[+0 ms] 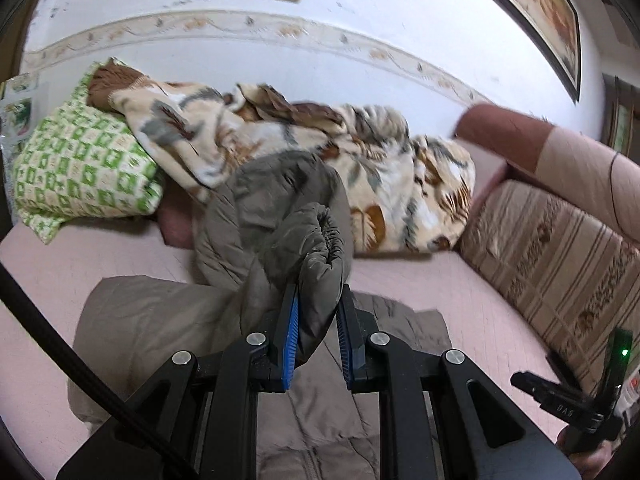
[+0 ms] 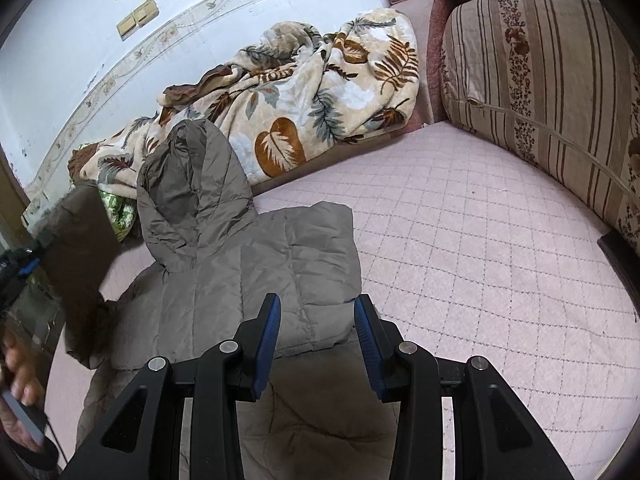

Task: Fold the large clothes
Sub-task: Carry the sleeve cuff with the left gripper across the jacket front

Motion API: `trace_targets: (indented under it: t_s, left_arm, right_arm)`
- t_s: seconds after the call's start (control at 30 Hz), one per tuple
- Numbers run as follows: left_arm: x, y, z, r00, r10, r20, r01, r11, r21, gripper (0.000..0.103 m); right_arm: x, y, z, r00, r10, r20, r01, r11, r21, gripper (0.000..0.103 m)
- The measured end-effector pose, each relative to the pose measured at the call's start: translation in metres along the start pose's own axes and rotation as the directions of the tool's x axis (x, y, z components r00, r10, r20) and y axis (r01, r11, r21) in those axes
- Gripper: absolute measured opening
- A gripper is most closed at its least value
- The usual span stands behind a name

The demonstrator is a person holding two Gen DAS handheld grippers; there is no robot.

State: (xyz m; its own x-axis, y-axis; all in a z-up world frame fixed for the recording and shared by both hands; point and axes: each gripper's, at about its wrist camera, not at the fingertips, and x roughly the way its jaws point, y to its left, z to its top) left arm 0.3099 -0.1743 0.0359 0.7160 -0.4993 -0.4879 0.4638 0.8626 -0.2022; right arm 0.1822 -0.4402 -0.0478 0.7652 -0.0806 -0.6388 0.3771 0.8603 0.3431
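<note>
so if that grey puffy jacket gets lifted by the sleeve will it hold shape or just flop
Probably flop: the sleeve cuff pinched in the left gripper bunches and sags. The quilted jacket looks light for its bulk, and its hood already lies creased. Its smooth shell may slide on the pink bedcover.

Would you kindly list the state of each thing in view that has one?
Left hand-held gripper: shut on the jacket's sleeve cuff.
Right hand-held gripper: open, empty, above the jacket.
Jacket: spread flat, partly folded.
Hood: lying flat.
Leaf-print blanket: crumpled.
</note>
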Motion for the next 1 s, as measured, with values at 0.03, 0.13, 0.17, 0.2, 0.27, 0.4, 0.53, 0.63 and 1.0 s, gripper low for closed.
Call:
trace_targets:
  t_s: [0.03, 0.13, 0.17, 0.2, 0.27, 0.4, 0.53, 0.63, 1.0]
  left_arm:
    - [0.006, -0.005, -0.003, 1.000, -0.007, -0.014, 0.007, 1.000, 0.004, 0.017]
    - [0.018, -0.019, -0.012, 0.999, -0.013, -0.046, 0.014, 1.000, 0.026, 0.017]
    - [0.021, -0.022, -0.014, 0.999, -0.015, -0.053, 0.017, 0.999, 0.034, 0.017]
    - [0.026, -0.027, -0.018, 0.998, -0.014, -0.061, 0.017, 0.999, 0.044, 0.017]
    - [0.033, -0.032, -0.023, 0.997, -0.016, -0.073, 0.020, 0.998, 0.057, 0.017]
    - [0.047, -0.039, -0.033, 0.994, -0.015, -0.108, 0.023, 0.997, 0.075, 0.017]
    - [0.051, -0.045, -0.038, 0.993, -0.018, -0.120, 0.028, 0.996, 0.086, 0.017]
    - [0.053, -0.045, -0.040, 0.992, -0.022, -0.124, 0.033, 0.996, 0.088, 0.017]
    - [0.082, -0.066, -0.064, 0.978, -0.048, -0.201, 0.074, 0.990, 0.123, 0.017]
  right_arm:
    - [0.000, 0.000, -0.001, 1.000, 0.000, -0.001, 0.000, 1.000, -0.005, 0.042]
    - [0.000, -0.005, -0.003, 1.000, -0.005, -0.009, 0.005, 1.000, -0.014, 0.042]
    - [0.001, -0.008, -0.003, 1.000, -0.006, -0.012, 0.006, 1.000, -0.006, 0.042]
    - [0.001, -0.011, -0.002, 1.000, -0.004, -0.014, 0.004, 1.000, 0.005, 0.042]
    - [0.001, -0.017, -0.001, 1.000, 0.002, -0.015, -0.002, 1.000, 0.025, 0.042]
    - [-0.001, -0.020, 0.000, 1.000, 0.010, -0.012, -0.009, 0.999, 0.032, 0.042]
    - [-0.001, -0.019, 0.000, 1.000, 0.011, -0.013, -0.010, 0.999, 0.034, 0.042]
    - [0.000, -0.019, 0.000, 1.000, 0.014, -0.018, -0.013, 0.999, 0.038, 0.042]
    - [0.000, -0.023, 0.002, 1.000, 0.011, -0.015, -0.010, 0.999, 0.052, 0.042]
